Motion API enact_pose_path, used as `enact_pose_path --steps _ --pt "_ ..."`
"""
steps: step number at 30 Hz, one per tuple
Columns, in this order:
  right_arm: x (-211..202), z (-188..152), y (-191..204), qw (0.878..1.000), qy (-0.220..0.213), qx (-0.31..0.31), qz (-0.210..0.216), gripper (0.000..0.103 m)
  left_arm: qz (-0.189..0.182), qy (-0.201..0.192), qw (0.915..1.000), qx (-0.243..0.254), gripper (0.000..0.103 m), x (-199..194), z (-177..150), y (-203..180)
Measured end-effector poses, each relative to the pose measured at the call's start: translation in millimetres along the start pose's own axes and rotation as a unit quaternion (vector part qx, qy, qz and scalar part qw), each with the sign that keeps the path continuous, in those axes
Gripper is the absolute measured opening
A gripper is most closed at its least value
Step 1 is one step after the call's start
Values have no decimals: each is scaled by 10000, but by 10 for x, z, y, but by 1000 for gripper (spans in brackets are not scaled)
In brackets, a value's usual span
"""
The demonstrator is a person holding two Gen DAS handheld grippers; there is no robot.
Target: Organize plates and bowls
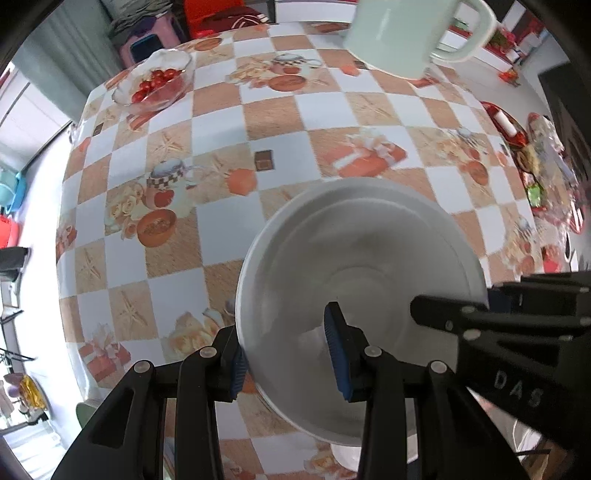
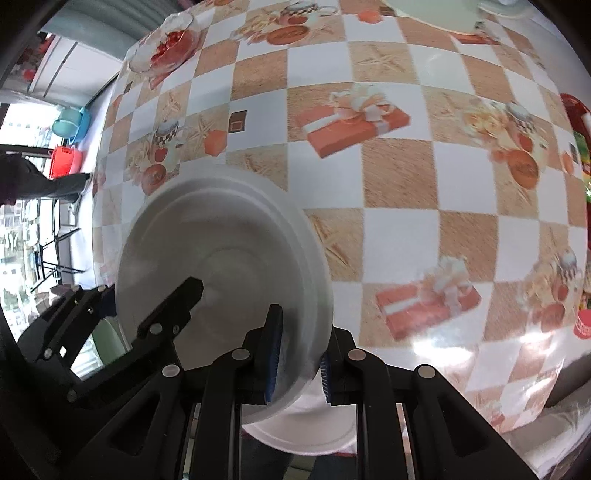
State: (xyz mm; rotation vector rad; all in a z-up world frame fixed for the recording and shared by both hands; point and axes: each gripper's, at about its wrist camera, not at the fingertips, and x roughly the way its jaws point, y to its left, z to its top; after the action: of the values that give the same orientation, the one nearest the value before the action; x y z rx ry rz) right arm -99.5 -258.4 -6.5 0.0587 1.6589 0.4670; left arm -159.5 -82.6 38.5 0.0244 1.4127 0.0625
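Note:
A white bowl (image 1: 369, 251) hangs above the checkered tablecloth, held on two sides. My left gripper (image 1: 288, 354) is shut on its left rim, one blue pad inside and one outside. My right gripper (image 2: 297, 360) is shut on the opposite rim of the same bowl (image 2: 221, 251). The right gripper also shows in the left wrist view (image 1: 491, 314) at the bowl's right edge. The left gripper shows in the right wrist view (image 2: 147, 314) at the bowl's left. A white plate (image 2: 306, 435) lies under the bowl near the table's front edge; its edge also shows in the left wrist view (image 1: 347, 456).
A pale green mug (image 1: 402, 33) stands at the far side of the table (image 1: 221, 122). A glass bowl of cherry tomatoes (image 1: 157, 83) sits far left. Red snack packets and a red tray (image 1: 528, 155) line the right edge.

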Motion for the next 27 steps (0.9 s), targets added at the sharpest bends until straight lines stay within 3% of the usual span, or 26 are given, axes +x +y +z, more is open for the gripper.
enact_pose_path --steps 16,27 --pt "-128 -857 -301 9981 -21 623 -14 21 -217 156 9965 794 41 -119 -515 -531" --pt "16 -1196 -394 9961 89 872 -29 21 -209 304 9933 1099 41 -42 -763 -688"
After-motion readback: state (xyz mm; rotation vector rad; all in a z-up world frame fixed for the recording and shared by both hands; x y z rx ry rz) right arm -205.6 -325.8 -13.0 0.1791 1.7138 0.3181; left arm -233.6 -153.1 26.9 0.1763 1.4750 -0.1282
